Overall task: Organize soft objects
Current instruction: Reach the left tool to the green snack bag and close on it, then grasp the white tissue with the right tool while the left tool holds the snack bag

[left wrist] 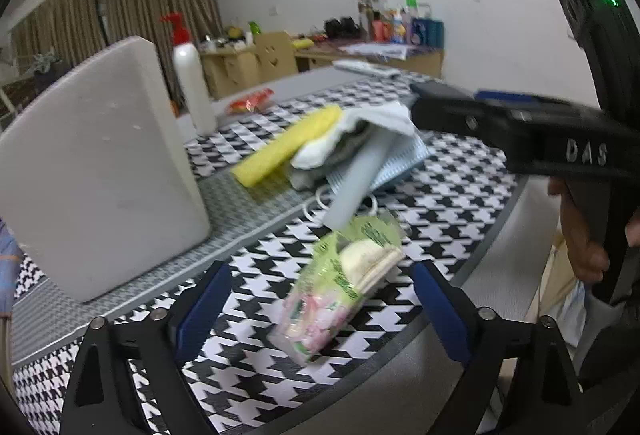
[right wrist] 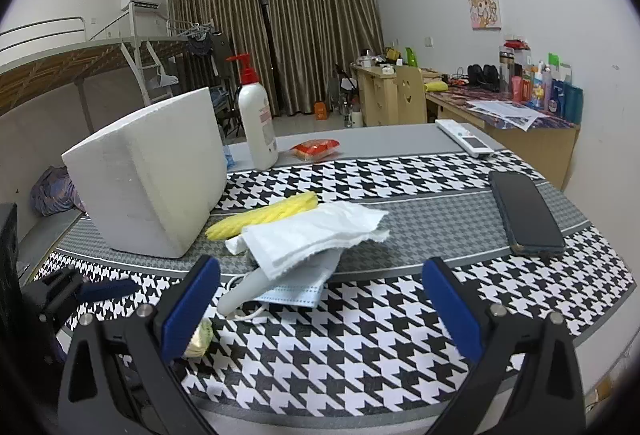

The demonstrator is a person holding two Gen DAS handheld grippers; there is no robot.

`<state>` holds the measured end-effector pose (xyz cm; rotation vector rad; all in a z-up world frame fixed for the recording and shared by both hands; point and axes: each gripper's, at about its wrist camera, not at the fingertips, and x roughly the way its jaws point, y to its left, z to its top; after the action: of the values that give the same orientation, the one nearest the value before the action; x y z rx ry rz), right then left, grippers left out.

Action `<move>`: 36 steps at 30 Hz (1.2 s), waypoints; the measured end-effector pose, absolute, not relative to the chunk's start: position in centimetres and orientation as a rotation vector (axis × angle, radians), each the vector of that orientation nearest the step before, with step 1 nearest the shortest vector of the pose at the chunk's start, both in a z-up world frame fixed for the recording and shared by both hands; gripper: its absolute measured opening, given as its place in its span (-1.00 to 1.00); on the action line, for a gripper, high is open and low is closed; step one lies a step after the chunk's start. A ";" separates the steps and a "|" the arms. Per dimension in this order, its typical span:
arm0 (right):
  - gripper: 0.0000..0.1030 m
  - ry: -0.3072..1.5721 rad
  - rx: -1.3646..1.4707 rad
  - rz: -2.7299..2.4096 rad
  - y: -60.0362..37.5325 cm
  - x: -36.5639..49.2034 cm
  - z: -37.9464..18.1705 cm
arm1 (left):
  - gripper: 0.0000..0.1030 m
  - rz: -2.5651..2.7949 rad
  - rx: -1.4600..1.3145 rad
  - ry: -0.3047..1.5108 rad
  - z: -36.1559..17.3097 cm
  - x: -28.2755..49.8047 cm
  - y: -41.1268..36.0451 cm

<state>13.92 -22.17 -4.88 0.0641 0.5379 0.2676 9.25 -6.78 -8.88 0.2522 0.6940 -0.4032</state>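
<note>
Clear pkt [left wrist: 340, 287] w/ pale pads – green-pink print, crinkled, on tablecloth [left wrist: 452, 203]

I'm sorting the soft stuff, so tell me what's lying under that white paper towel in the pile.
Under the white paper towel lie a grey tube-shaped item and a blue face mask, its ear loop poking out. A yellow cloth lies beside it. Anything deeper is covered.
</note>
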 end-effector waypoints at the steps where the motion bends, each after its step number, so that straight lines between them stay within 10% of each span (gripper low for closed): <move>1: 0.98 0.542 0.067 0.272 -22.2 14.2 -4.9 | 0.72 -0.406 0.260 0.707 -9.2 9.4 -7.0; 16: 0.98 0.569 0.069 0.308 -21.9 15.6 -5.4 | -0.30 -0.426 0.278 0.759 -10.3 11.1 -7.7; 27: 0.94 0.572 0.029 0.352 -20.5 16.7 -4.9 | -0.41 -0.427 0.175 0.701 -8.4 10.4 -5.1; 36: 0.49 0.634 -0.036 0.389 -18.7 18.3 -5.1 | -0.41 -0.382 0.123 0.683 -7.9 10.6 -3.3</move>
<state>18.31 -18.66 -5.08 -0.0357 0.6345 0.3891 10.59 -3.30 -7.85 0.1230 0.6829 -0.3820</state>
